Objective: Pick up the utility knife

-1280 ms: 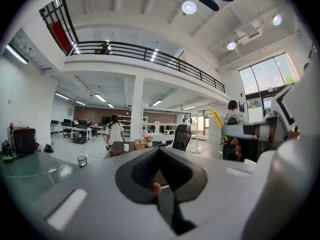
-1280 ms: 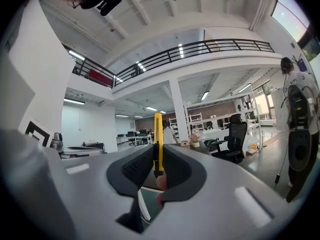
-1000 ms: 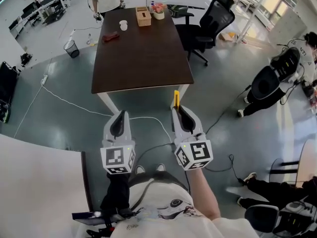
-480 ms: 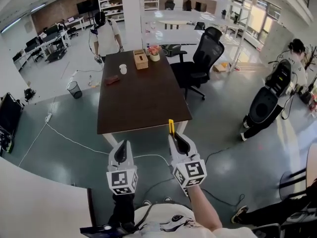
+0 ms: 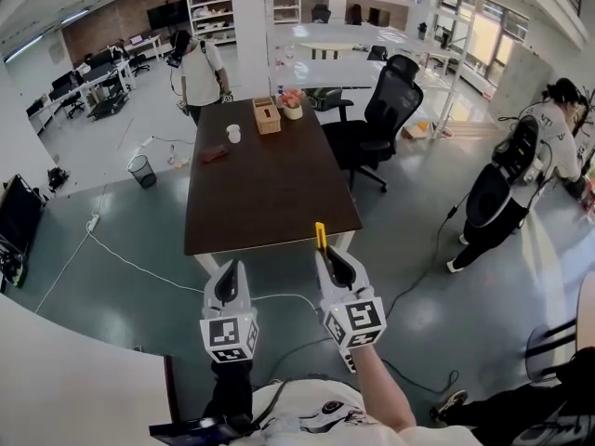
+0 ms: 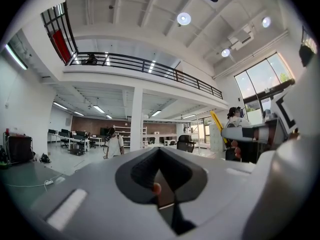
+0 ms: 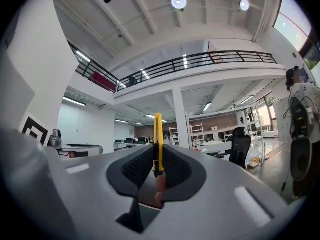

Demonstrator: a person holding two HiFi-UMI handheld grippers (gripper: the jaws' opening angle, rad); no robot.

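Where the utility knife [image 7: 158, 134] sits: clamped in the right gripper [image 5: 328, 256], between its jaws, with its yellow body upright and poking out past the jaw tips, up in the air and off any surface.
Grip of the right gripper: clenched on the knife, both pads pressed against its flat sides; it points level toward the near end of the table [image 5: 270, 193].
State of the left gripper [image 5: 229, 269]: jaws drawn together with nothing between them; it is held level, near the right one but not touching it.
Knife from the head view: a yellow tip rises above the right jaws and overlaps the table's near edge.
Table: long, dark brown, on white legs, ahead of both grippers.
Far end of the table: a wooden tissue box [image 5: 267, 115], a flower pot [image 5: 295, 104], a white cup [image 5: 233, 134] and a reddish item [image 5: 214, 153] that is too small to identify.
Right of the table: a black office chair [image 5: 386, 110].
Floor: glossy grey-green, with a white cable [image 5: 121, 260] trailing in from the left and a wire bin [image 5: 141, 170] to the table's left.
People: a person [image 5: 198, 68] stands beyond the far left corner of the table; a second person [image 5: 550, 124] bends over at the far right.
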